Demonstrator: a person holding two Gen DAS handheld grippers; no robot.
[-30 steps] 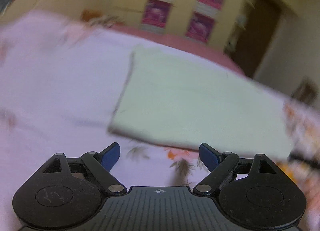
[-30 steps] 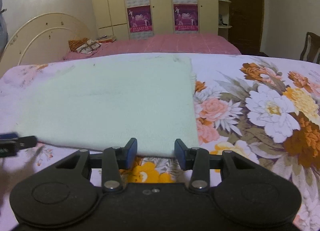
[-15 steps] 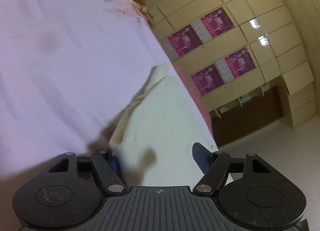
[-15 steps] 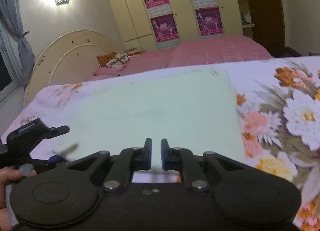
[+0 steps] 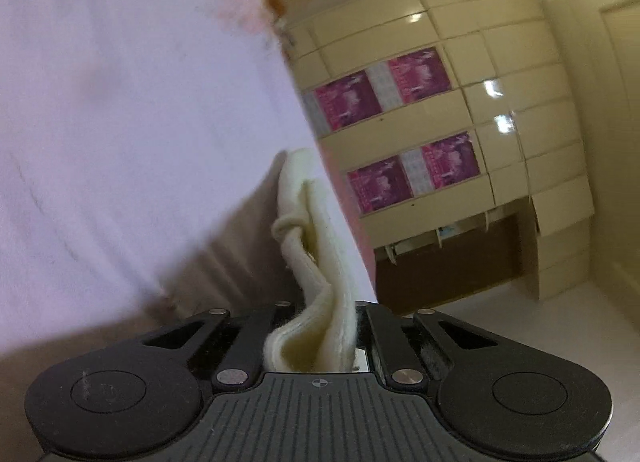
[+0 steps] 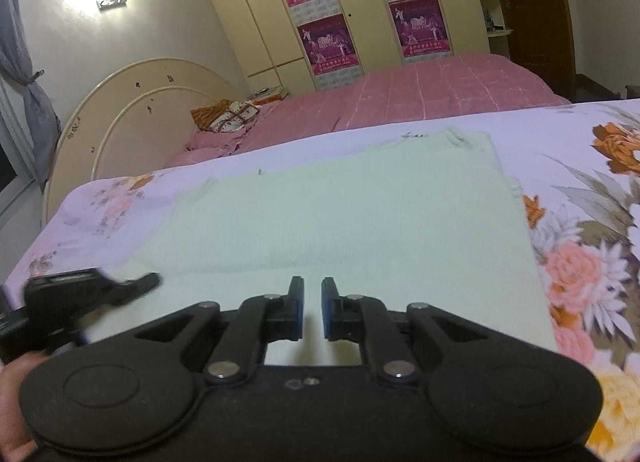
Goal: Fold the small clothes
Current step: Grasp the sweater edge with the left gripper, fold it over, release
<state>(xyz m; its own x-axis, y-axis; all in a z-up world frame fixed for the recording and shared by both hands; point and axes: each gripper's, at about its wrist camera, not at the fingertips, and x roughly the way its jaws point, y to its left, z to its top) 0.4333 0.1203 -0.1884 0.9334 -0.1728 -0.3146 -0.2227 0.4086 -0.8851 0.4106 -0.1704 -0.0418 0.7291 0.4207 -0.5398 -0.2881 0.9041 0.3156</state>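
Observation:
A pale green cloth (image 6: 340, 221) lies spread on the floral bedsheet (image 6: 592, 229), its near strip raised along a crease. My right gripper (image 6: 312, 304) stands over that near edge. It is shut to a narrow slit with cloth showing in the slit. At the cloth's near left corner sits my left gripper (image 6: 138, 284), blurred, with a hand (image 6: 10, 382) behind it. In the left wrist view the left gripper (image 5: 320, 312) is rolled on its side. Its jaws are closing on a bunched fold of the cloth (image 5: 308, 221), which is squeezed between the fingers.
Beyond the floral sheet lies a second bed with a pink cover (image 6: 420, 97), a round cream headboard (image 6: 132, 101) and a small pile of clothes (image 6: 228, 115). Cream wardrobes with magenta posters (image 6: 328, 41) line the far wall. A dark door (image 6: 528, 9) is at the right.
The left gripper rolled onto its side at the cloth's corner and closed on a fold of it. The right gripper closed on the near edge, moved forward over the cloth, and the near strip rose.

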